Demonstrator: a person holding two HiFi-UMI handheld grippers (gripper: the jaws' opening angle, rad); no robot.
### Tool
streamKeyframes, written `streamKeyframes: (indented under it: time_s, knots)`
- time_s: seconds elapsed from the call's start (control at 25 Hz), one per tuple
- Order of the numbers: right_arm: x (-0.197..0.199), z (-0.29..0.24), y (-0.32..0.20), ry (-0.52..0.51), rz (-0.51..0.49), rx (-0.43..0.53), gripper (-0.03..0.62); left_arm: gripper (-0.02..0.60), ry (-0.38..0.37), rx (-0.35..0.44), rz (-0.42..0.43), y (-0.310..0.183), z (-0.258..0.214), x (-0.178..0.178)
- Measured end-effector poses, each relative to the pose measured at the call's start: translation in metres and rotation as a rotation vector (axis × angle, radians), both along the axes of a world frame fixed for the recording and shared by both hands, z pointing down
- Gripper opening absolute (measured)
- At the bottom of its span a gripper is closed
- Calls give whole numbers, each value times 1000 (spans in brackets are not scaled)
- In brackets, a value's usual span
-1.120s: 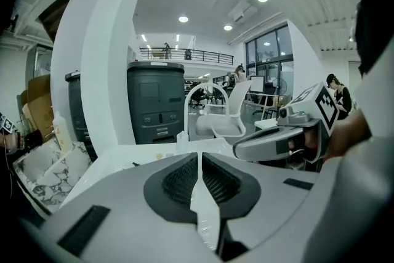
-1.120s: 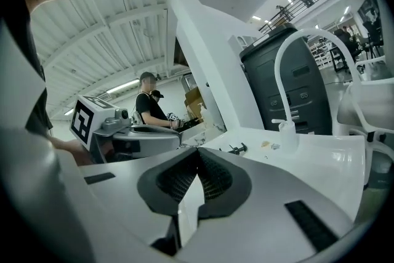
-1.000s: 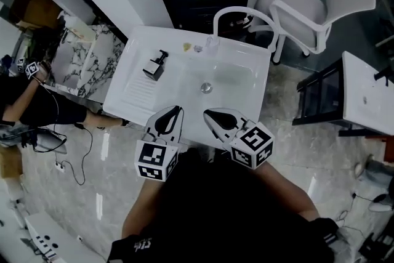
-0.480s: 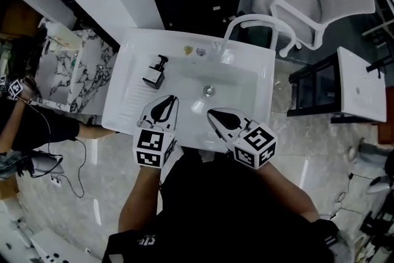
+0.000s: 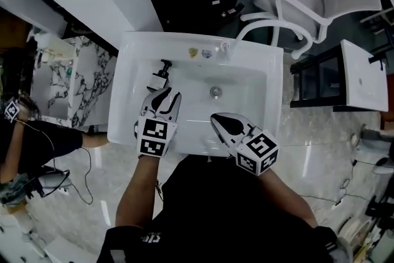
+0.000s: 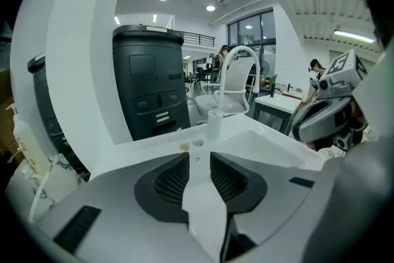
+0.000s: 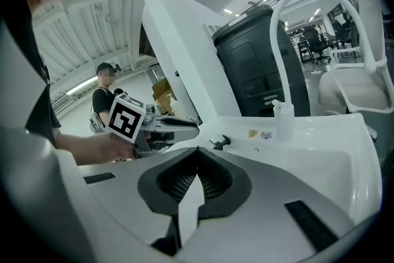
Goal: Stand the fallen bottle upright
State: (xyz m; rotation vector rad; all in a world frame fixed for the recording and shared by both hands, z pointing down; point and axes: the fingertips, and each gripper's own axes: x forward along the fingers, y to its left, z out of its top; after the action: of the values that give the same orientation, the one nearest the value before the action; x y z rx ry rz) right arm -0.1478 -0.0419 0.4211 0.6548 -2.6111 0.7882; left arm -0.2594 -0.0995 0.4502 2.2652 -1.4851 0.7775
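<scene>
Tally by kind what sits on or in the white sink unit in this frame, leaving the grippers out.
Pump bottle, lying down: 1
Faucet: 1
Drain: 1
Small bits near the faucet: 2
Total: 5

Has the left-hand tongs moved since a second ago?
Yes. The left tongs moved from the near edge of the sink forward toward the bottle. They have just been opening, nothing between them.
</scene>
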Motion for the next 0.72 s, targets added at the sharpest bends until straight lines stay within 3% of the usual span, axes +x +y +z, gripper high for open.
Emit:
streamKeyframes:
  time_s: [0.4, 0.72]
  knots:
    - [21, 47, -44, 14, 5, -99, 15, 173, -224, -160, 25, -75, 79, -29]
    - [23, 69, -47, 26, -5, -156, 15, 178, -334, -288, 57, -101, 132, -39]
